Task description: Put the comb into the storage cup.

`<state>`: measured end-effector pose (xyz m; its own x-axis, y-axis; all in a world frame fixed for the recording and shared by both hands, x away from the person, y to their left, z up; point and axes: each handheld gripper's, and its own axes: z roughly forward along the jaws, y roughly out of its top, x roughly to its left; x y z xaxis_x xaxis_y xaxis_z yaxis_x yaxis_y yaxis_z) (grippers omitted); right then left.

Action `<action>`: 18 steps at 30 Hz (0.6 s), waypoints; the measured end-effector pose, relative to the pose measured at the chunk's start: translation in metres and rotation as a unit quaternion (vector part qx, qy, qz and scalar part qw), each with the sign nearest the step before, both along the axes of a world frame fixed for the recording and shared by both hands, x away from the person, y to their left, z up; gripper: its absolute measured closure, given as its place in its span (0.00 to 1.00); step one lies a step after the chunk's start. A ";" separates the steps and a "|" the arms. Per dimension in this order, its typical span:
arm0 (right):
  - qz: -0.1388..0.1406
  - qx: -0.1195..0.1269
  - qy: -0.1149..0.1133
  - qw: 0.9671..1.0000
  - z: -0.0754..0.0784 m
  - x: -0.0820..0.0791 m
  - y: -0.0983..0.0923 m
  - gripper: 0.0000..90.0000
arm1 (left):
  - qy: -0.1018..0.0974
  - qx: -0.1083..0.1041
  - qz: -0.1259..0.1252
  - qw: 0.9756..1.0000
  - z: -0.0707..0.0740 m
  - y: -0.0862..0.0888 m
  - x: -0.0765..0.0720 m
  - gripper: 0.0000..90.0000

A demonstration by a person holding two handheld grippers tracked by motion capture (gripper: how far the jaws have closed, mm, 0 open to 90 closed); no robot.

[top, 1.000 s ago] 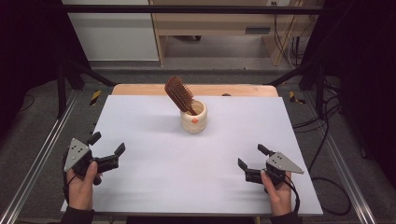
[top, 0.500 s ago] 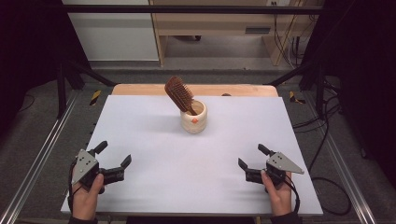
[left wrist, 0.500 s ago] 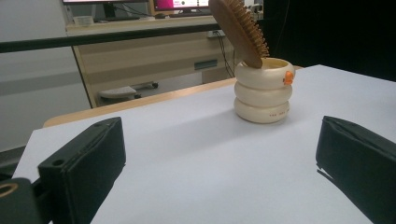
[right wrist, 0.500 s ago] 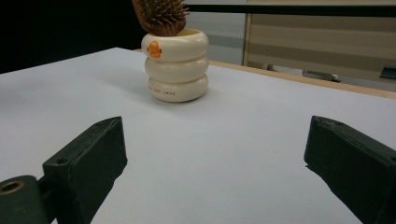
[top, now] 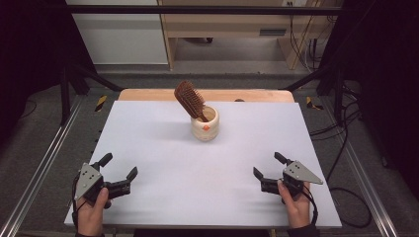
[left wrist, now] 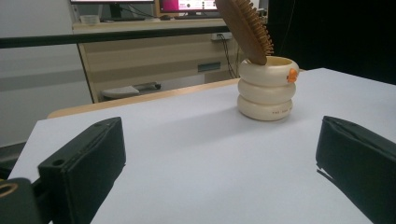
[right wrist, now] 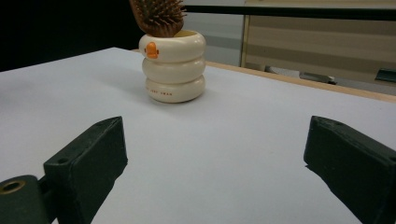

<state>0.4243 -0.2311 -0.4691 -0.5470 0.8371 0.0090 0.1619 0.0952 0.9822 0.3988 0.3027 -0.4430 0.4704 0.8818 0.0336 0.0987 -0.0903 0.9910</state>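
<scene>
Both tools, the left tool (top: 120, 174) and right tool (top: 268, 170), sit wide apart and empty, well short of the cream holder (top: 205, 124), where the hairbrush (top: 189, 99) leans handle-down, likely awaiting pickup.

The high view looks forward and down over the whole table (top: 163, 148). Both gripper views sit low near its front corners, facing inward and sharing the cream holder (left wrist: 265, 88) with its brush (right wrist: 158, 16).
</scene>
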 end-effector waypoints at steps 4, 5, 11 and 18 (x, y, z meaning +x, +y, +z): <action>0.004 -0.001 0.000 1.000 0.001 0.000 -0.001 0.07 | 0.002 -0.002 0.000 1.000 -0.004 -0.001 -0.001 0.01; 0.003 -0.004 -0.001 1.000 0.001 0.000 -0.001 0.07 | 0.001 -0.004 0.000 1.000 -0.005 0.000 -0.001 0.01; -0.003 -0.004 -0.002 1.000 0.001 -0.001 -0.003 0.07 | 0.000 -0.009 0.001 1.000 -0.010 0.001 -0.005 0.01; -0.001 -0.014 -0.008 1.000 0.002 -0.001 -0.006 0.08 | 0.002 -0.032 0.002 0.999 -0.016 0.002 -0.014 0.02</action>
